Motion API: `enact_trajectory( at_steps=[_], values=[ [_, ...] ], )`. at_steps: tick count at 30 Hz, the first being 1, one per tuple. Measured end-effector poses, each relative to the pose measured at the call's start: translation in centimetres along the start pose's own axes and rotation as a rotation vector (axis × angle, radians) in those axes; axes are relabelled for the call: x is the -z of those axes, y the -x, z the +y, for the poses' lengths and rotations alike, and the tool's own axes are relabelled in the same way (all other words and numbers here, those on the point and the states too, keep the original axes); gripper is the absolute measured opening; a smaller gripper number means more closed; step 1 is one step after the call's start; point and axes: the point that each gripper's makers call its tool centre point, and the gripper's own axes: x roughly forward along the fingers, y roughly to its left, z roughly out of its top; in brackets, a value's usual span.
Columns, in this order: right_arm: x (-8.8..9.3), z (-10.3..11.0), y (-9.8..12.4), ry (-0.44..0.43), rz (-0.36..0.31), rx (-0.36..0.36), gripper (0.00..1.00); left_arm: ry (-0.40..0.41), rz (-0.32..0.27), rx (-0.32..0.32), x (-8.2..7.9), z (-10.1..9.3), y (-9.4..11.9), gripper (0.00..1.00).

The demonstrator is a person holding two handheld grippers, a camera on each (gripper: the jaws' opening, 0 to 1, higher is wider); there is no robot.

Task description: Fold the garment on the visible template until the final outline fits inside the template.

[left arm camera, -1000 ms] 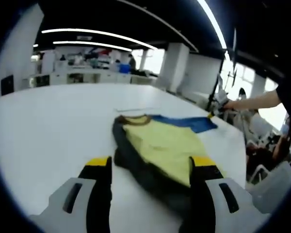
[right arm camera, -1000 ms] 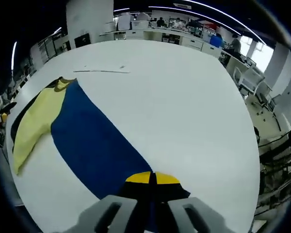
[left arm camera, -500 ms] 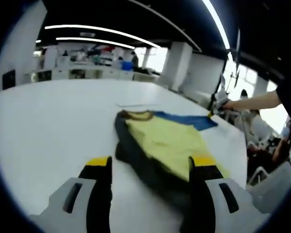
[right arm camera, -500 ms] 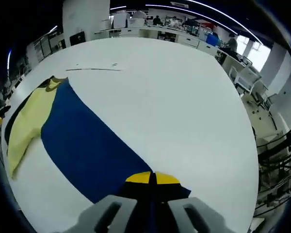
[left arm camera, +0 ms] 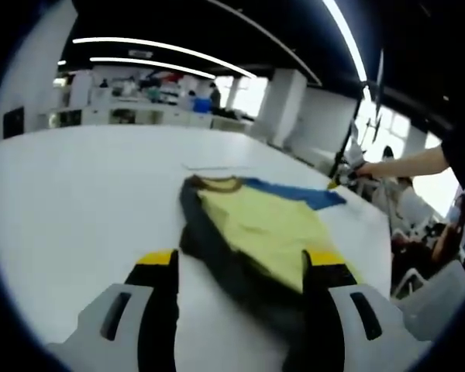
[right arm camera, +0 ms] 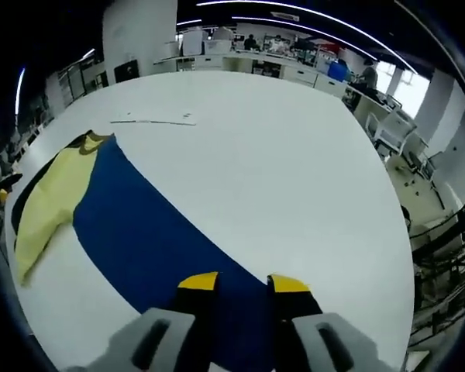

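Observation:
A garment with a yellow panel (left arm camera: 260, 225), a dark grey side and a blue part (left arm camera: 298, 194) lies spread on the white table (left arm camera: 77, 201). My left gripper (left arm camera: 240, 267) stands open at its near end, the right jaw over the dark hem. In the right gripper view the blue part (right arm camera: 139, 232) runs diagonally from the yellow panel (right arm camera: 50, 201) to my right gripper (right arm camera: 243, 284). That gripper is open, with blue cloth lying between the jaws. A thin pale template line (right arm camera: 151, 121) marks the table beyond the collar. A person's hand holds the right gripper (left arm camera: 342, 180) at the garment's far corner.
The wide white table (right arm camera: 294, 155) has bare surface to the right of the garment and beyond it. Its edge curves close behind the right gripper. Office chairs (right arm camera: 399, 128) and desks (left arm camera: 139, 116) stand past the table. The person's arm (left arm camera: 411, 161) reaches in from the right.
My right gripper's jaws have opened and let go of the blue cloth, which now lies between them. The left gripper stays open in the same place.

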Motion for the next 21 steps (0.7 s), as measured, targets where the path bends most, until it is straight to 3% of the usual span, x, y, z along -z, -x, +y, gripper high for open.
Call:
enact_trajectory(
  at_steps=[8,11,17,21],
  values=[
    [-0.6,2.1,0.9,0.005,-0.103,-0.092,0.61,0.002,-0.008,0.006,-0.3,-0.1,0.0,0.61],
    [-0.9,1.9,0.6,0.007,-0.136,-0.135,0.76,0.002,-0.012,0.005,-0.4,0.0,0.1,0.61],
    [-2.4,3.3,1.2,0.002,-0.235,-0.225,0.91,0.004,-0.018,0.010,-0.5,-0.2,0.2,0.61],
    [-2.5,4.2,1.3,0.031,-0.251,-0.273,0.98,0.003,-0.022,0.016,-0.5,-0.3,0.3,0.61]
  ],
)
